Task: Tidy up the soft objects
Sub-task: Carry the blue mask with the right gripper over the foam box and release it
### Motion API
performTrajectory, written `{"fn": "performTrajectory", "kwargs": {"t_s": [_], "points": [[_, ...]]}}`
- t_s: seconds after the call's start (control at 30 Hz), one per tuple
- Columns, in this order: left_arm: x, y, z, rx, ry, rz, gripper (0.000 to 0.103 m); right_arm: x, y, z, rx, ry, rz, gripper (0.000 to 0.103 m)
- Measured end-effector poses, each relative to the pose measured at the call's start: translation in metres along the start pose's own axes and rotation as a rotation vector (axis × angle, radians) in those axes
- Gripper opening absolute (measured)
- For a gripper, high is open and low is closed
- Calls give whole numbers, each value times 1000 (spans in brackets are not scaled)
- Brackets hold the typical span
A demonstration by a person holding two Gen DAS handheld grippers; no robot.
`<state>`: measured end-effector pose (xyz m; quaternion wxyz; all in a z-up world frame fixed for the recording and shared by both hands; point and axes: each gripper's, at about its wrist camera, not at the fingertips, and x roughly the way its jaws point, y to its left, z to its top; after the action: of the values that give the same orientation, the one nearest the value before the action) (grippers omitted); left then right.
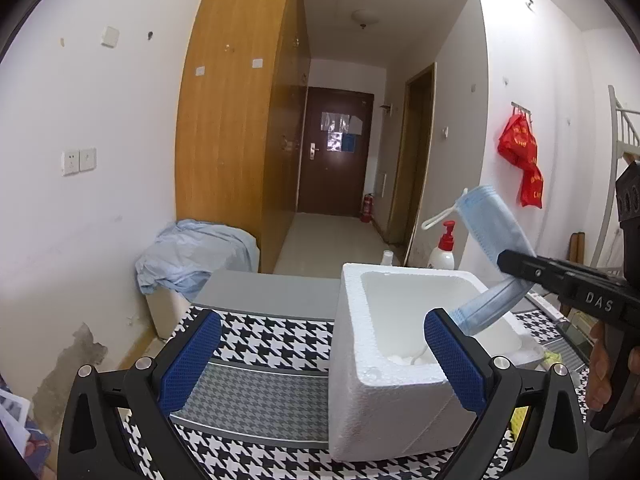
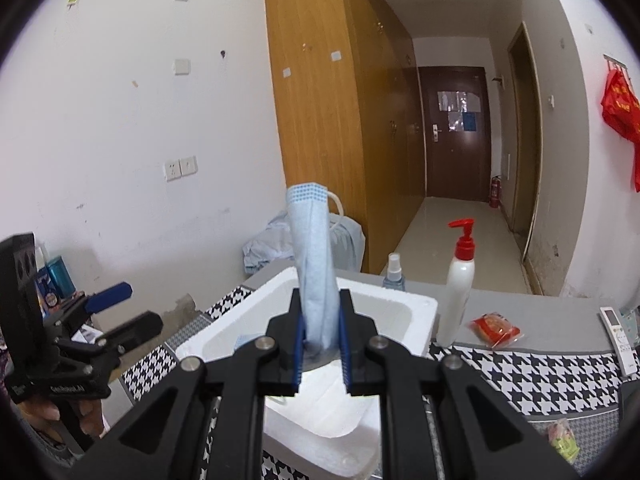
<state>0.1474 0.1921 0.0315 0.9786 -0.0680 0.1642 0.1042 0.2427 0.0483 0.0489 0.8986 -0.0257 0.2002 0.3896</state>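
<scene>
My right gripper [image 2: 320,344] is shut on a folded light-blue face mask [image 2: 314,264] and holds it above the open white foam box [image 2: 420,308]. In the left wrist view the same mask [image 1: 494,236] sticks up and hangs down from the right gripper [image 1: 516,266] over the foam box [image 1: 384,400]. A white mask [image 2: 332,404] lies inside the box. My left gripper [image 1: 320,364] is open and empty, its right finger beside the box's near corner. It also shows at the left of the right wrist view [image 2: 120,312].
The table has a black-and-white houndstooth cloth [image 1: 264,344]. A white pump bottle with a red top [image 2: 460,292], a small spray bottle [image 2: 394,274], a red snack packet [image 2: 496,330] and a remote [image 2: 620,338] stand behind and right of the box. A cloth-covered bin [image 1: 192,260] sits left.
</scene>
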Motion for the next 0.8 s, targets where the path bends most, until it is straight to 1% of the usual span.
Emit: {"fn": "performTrajectory", "kwargs": {"t_s": [0.37, 0.63, 0.67, 0.7, 0.73, 0.77, 0.8], "points": [[-1, 2, -5, 1, 13, -5, 102, 19, 5, -9, -14, 77, -10, 18], [0, 3, -8, 1, 24, -1, 102, 28, 1, -14, 14, 122, 2, 19], [-1, 3, -8, 1, 25, -1, 102, 29, 2, -15, 18, 127, 4, 21], [-1, 3, -8, -1, 24, 1, 102, 30, 2, -15, 19, 134, 3, 29], [-2, 4, -8, -3, 23, 1, 102, 31, 2, -16, 18, 139, -3, 42], [-2, 3, -8, -3, 22, 1, 102, 31, 2, -16, 18, 140, -7, 48], [-3, 3, -8, -2, 21, 0, 102, 31, 2, -16, 23, 138, -6, 60]]}}
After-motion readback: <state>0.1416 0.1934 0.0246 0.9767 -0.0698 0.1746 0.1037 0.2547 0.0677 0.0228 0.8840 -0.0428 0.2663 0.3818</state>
